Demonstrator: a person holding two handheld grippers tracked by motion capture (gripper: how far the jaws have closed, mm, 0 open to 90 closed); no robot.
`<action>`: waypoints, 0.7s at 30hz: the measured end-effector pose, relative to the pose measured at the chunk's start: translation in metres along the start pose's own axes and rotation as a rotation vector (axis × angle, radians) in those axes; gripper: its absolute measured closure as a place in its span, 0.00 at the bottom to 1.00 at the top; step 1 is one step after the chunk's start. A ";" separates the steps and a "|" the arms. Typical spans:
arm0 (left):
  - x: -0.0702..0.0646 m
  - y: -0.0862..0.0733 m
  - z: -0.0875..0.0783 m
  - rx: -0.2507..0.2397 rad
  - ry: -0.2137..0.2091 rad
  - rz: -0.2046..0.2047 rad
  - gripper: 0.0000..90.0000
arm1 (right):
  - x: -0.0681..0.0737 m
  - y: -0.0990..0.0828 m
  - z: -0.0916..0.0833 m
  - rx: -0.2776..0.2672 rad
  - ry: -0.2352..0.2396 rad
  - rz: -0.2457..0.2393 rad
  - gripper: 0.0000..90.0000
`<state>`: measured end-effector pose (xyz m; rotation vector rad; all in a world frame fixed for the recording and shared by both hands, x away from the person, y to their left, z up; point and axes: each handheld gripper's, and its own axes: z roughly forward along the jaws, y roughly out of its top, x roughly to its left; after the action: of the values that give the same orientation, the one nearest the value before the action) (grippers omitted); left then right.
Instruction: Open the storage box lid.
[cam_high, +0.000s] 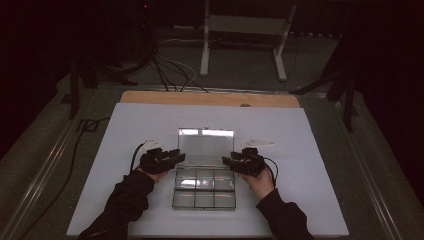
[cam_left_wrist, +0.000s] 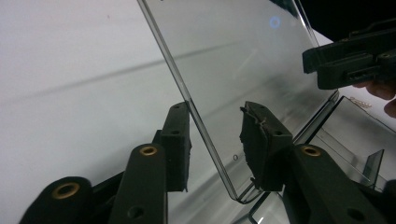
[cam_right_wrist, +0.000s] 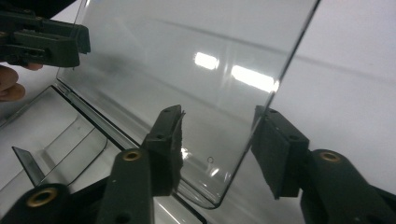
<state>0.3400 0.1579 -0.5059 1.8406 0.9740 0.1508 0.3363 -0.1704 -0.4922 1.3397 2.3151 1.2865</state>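
A clear plastic compartment box (cam_high: 204, 192) lies open on the white sheet, its lid (cam_high: 206, 145) standing upright at the back. My left gripper (cam_high: 172, 157) straddles the lid's left edge. In the left gripper view the lid (cam_left_wrist: 243, 56) runs between the pads (cam_left_wrist: 177, 144) with a gap on the right side, so the left gripper (cam_left_wrist: 217, 116) is open. My right gripper (cam_high: 232, 161) straddles the lid's right edge. In the right gripper view the right gripper (cam_right_wrist: 219, 116) is open, with the lid (cam_right_wrist: 187, 56) loose between its pads (cam_right_wrist: 275, 144). The divided tray (cam_right_wrist: 56, 126) lies below.
The white sheet (cam_high: 300, 140) covers a wooden table (cam_high: 210, 98). Beyond the table's far edge stand a metal frame (cam_high: 245, 25) and loose cables (cam_high: 165, 70) on the floor. Dark stands flank both sides.
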 end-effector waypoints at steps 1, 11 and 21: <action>0.000 0.000 0.000 0.000 0.000 0.000 0.69 | 0.000 0.000 0.000 0.000 0.000 0.000 0.57; 0.003 0.002 0.007 0.070 -0.021 -0.072 0.63 | -0.002 0.000 0.006 0.032 0.013 0.058 0.51; 0.005 -0.001 0.012 0.108 -0.012 -0.135 0.51 | -0.007 0.000 0.011 0.069 0.010 0.122 0.44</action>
<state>0.3489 0.1532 -0.5141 1.8641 1.1136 0.0045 0.3454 -0.1694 -0.5008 1.5215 2.3369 1.2600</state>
